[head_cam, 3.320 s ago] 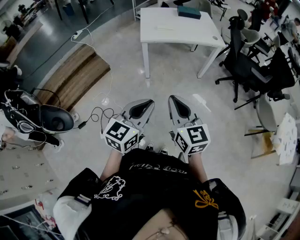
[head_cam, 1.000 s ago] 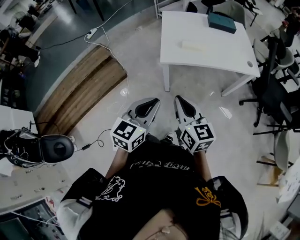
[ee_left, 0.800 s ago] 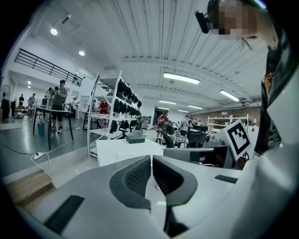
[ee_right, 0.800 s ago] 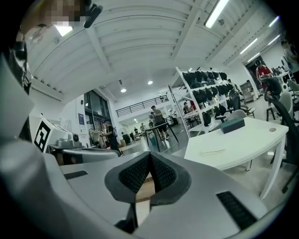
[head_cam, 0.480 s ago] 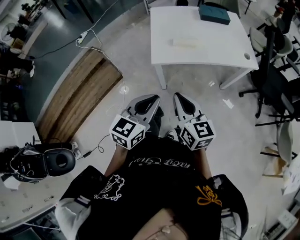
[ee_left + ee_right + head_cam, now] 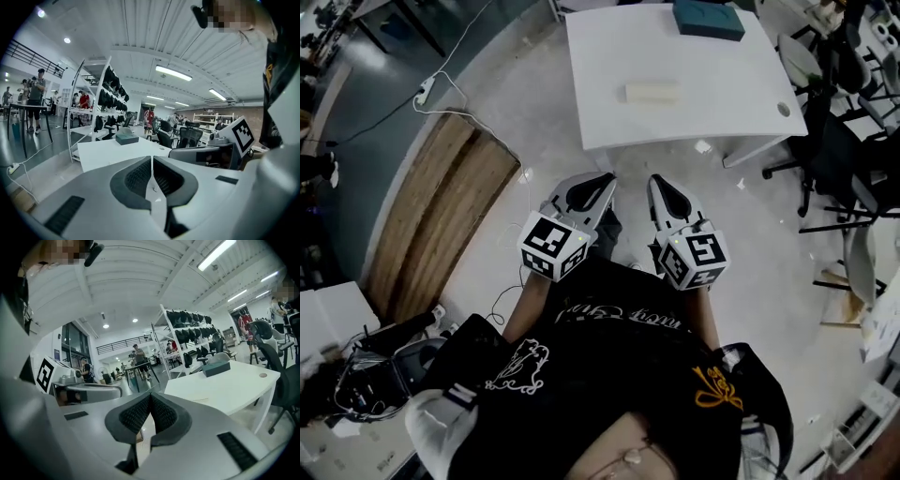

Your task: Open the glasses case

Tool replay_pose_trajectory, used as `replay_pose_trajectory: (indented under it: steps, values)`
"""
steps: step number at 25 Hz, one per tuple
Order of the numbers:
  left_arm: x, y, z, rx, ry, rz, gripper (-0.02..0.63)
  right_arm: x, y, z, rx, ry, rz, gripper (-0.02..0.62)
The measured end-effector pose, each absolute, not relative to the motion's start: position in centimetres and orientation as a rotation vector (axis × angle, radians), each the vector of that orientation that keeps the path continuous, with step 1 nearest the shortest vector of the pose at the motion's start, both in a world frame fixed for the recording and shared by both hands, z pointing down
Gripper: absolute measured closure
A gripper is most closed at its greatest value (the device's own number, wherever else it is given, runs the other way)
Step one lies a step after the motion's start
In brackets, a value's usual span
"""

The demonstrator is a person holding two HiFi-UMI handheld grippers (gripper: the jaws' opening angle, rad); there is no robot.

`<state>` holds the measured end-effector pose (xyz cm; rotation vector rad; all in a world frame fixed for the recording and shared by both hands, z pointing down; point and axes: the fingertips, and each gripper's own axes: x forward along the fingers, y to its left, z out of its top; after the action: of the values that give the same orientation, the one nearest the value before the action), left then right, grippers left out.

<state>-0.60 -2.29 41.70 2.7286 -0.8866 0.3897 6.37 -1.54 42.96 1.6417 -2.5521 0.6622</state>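
Observation:
A white table stands just ahead of me. On it lie a pale oblong case near the middle and a teal box at the far side. My left gripper and right gripper are held side by side in front of my body, short of the table's near edge. Both are shut with nothing between the pads. The left gripper view shows its shut jaws with the table and teal box beyond. The right gripper view shows the same past its jaws, with the box far off.
Black office chairs crowd the table's right side. A wooden platform and a cable with a power strip lie on the floor at the left. Cluttered gear sits at the lower left. Shelving and people are in the distance.
The table has come closer in the head view, now just beyond the gripper tips. Both grippers stay shut and side by side, carried forward with the person.

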Motion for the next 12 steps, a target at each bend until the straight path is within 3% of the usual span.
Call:
replay_pose_trajectory:
  steps: [12]
  values:
    - [-4.1,-18.7,44.4,2.782,-0.728,0.42,0.578,3.5,-17.4,46.0,1.776,-2.362,0.721,0.582]
